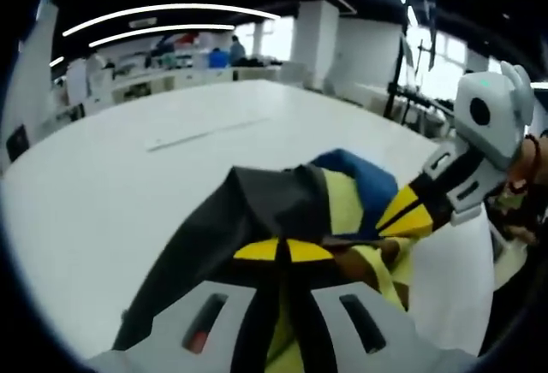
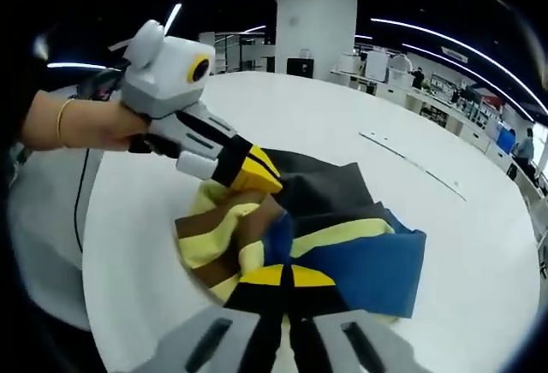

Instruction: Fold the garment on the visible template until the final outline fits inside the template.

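Your left gripper (image 1: 283,251) and right gripper (image 2: 287,275) each had their jaws clamped on the striped garment (image 2: 342,236), bunched on the white table (image 2: 325,125). Your right gripper's view showed your hand (image 2: 90,125); farther off, a pale line (image 1: 201,133) crossed the table.

I am seeing both views evenly bright, with ceiling strip lights (image 1: 163,9) glowing overhead and windows (image 1: 428,48) flaring white. The white worktop (image 2: 342,116) is washing out, and fisheye bending is curving the softly blurred edges.
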